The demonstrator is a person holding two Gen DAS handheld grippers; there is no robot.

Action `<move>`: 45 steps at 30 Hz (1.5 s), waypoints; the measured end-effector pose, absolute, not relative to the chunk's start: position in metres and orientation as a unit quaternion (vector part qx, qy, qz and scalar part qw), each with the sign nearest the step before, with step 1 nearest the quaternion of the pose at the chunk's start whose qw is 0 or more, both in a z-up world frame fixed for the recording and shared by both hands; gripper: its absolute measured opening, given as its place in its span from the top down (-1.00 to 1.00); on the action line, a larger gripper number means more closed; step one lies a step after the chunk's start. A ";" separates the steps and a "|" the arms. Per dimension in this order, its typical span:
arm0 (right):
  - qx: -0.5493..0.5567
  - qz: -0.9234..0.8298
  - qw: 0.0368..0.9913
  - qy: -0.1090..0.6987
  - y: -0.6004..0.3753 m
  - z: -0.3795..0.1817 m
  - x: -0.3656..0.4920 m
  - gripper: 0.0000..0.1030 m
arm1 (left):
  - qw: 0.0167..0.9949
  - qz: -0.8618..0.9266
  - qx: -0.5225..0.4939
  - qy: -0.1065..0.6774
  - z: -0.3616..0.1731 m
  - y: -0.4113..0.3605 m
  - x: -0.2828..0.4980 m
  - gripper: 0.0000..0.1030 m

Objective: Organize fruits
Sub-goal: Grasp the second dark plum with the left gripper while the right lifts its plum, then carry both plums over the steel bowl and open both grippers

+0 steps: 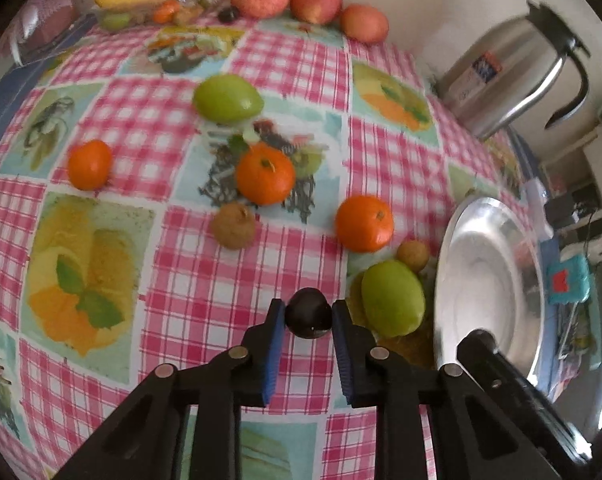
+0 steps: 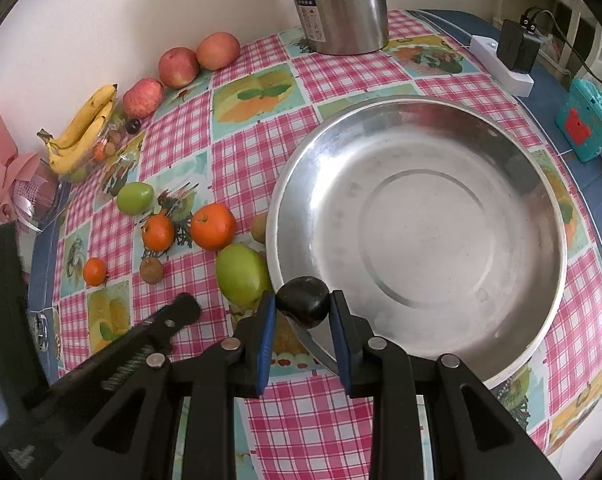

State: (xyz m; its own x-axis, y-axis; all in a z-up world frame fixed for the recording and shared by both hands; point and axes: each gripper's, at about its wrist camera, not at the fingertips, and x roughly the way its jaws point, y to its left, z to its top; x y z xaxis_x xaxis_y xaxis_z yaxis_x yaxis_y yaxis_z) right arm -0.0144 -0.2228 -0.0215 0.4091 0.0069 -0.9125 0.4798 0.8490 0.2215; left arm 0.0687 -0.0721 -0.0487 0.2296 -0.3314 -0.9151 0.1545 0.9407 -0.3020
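My left gripper (image 1: 308,312) is shut on a small dark round fruit (image 1: 309,320) just above the checked tablecloth, left of the steel bowl (image 1: 485,280). In the right wrist view my right gripper (image 2: 302,300) is shut on another dark fruit (image 2: 303,308) over the near-left rim of that bowl (image 2: 421,208), which holds nothing. Loose on the cloth lie three oranges (image 1: 265,174), two green fruits (image 1: 393,298) and two small brown fruits (image 1: 233,226). The left gripper's tip (image 2: 183,312) shows beside the right one.
Three apples (image 2: 179,66) and bananas (image 2: 81,128) on a clear box line the back wall. A steel kettle (image 2: 341,4) stands behind the bowl. A power strip with charger (image 2: 505,60) and a teal device (image 2: 589,120) sit at the right edge, and pink wrapping (image 2: 5,168) at the left.
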 end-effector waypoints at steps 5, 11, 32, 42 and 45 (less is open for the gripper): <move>0.231 -0.174 0.804 0.519 -0.237 -0.021 -0.019 0.46 | 0.794 -0.171 -0.087 0.577 -0.030 -0.071 0.067 0.51; 0.250 -0.214 0.793 0.512 -0.267 -0.022 -0.033 0.46 | 0.794 -0.217 -0.067 0.564 -0.018 -0.103 0.054 0.51; 0.281 -0.261 0.773 0.506 -0.302 -0.028 -0.055 0.46 | 0.774 -0.287 0.013 0.564 -0.025 -0.174 0.017 0.49; 0.286 -0.264 0.761 0.519 -0.302 -0.035 -0.052 0.45 | 0.771 -0.288 0.021 0.568 -0.028 -0.175 0.018 0.47; 0.282 -0.268 0.761 0.520 -0.302 -0.034 -0.052 0.43 | 0.769 -0.288 0.021 0.570 -0.030 -0.176 0.018 0.46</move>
